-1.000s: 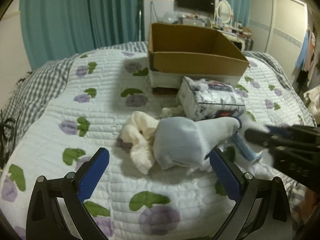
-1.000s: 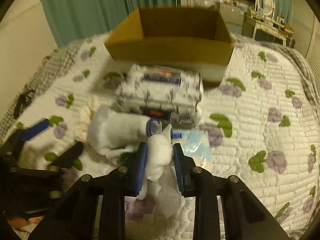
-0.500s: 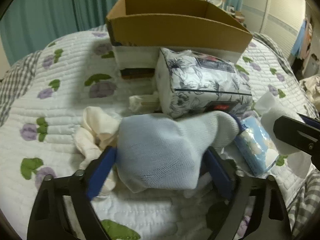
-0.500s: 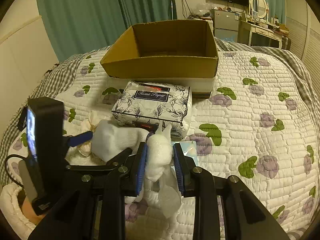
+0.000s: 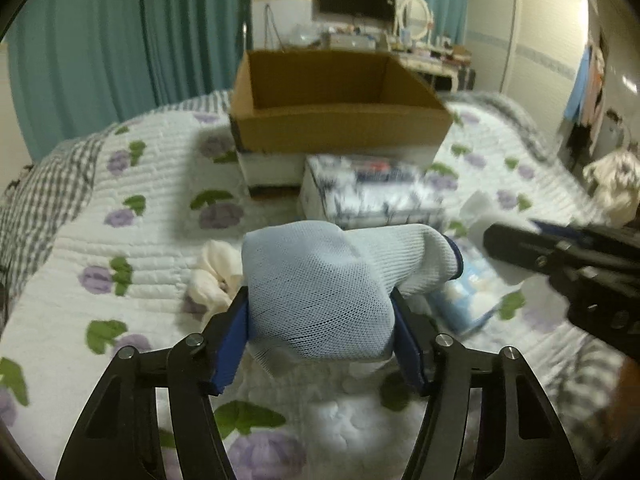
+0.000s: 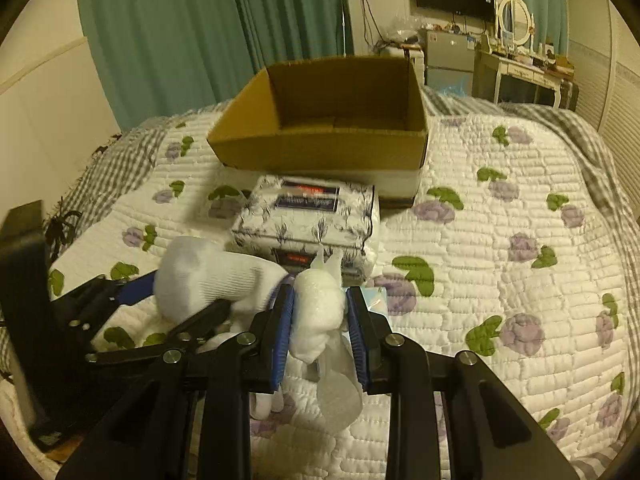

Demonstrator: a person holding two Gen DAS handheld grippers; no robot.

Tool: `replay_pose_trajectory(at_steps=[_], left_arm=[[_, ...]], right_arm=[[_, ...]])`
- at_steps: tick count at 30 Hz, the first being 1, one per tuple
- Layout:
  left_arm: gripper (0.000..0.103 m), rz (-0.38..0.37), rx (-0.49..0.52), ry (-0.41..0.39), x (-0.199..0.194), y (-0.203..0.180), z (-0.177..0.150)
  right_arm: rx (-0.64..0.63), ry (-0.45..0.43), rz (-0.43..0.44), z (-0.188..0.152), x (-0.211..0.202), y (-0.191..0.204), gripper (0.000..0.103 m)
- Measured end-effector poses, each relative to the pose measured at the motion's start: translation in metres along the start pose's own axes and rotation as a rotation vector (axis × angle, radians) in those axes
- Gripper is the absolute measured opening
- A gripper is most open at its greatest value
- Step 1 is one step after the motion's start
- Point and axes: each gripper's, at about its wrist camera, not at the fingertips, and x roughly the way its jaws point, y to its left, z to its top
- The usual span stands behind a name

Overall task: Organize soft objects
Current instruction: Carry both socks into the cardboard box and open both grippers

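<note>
1. My left gripper (image 5: 320,320) has its blue pads pinched on a pale blue sock (image 5: 320,292). The pads press in at the bunched toe end, and the cuff sticks out free to the right. The sock sits in front of the cardboard box (image 5: 340,120), on the near side of the tissue pack (image 5: 372,196) that lies against the box.

2. My right gripper (image 6: 320,320) is closed on a white fluffy wad (image 6: 320,312) with a thin clear wrap hanging below it. It hangs just in front of the tissue pack, so also on the near side of the box.

3. Both pieces look light and limp. I judge they will fold and sag, not slide, so a hold through the thick middle of the bundle is safer than one on a loose edge.

4. The knit sock should give friction against my pads. The plastic wrap on the white wad looks slicker and may slip through; I would keep the fluffy part, not the film, between the pads.

5. A cream cloth (image 5: 214,276) remains on the quilt (image 5: 160,240) left of the sock, farther from the box than the tissue pack. A blue packet (image 5: 464,304) lies to the sock's right.

6. The box appears empty inside, as far as I can see.
</note>
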Motion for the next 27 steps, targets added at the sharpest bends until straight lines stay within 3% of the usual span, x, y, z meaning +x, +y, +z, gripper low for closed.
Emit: replay_pose_trajectory(at_steps=[6, 14, 20, 27], left_arm=[[0.063, -0.006, 0.001, -0.100, -0.042, -0.002, 0.038], [0.063, 0.008, 0.055, -0.221, -0.064, -0.005, 0.107], [0.063, 0.031, 0.068, -0.205, -0.020, 0.004, 0.168], [0.063, 0.043, 0.067, -0.108, 0.064, 0.014, 0.195]], right_arm=[[-0.030, -0.085, -0.008, 0.021, -0.035, 0.003, 0.026], [-0.129, -0.252, -0.039, 0.098, -0.085, 0.008, 0.026], [-0.180, -0.317, -0.040, 0.170, -0.074, 0.008, 0.026], [-0.170, -0.289, -0.025, 0.217, -0.011, -0.008, 0.026]])
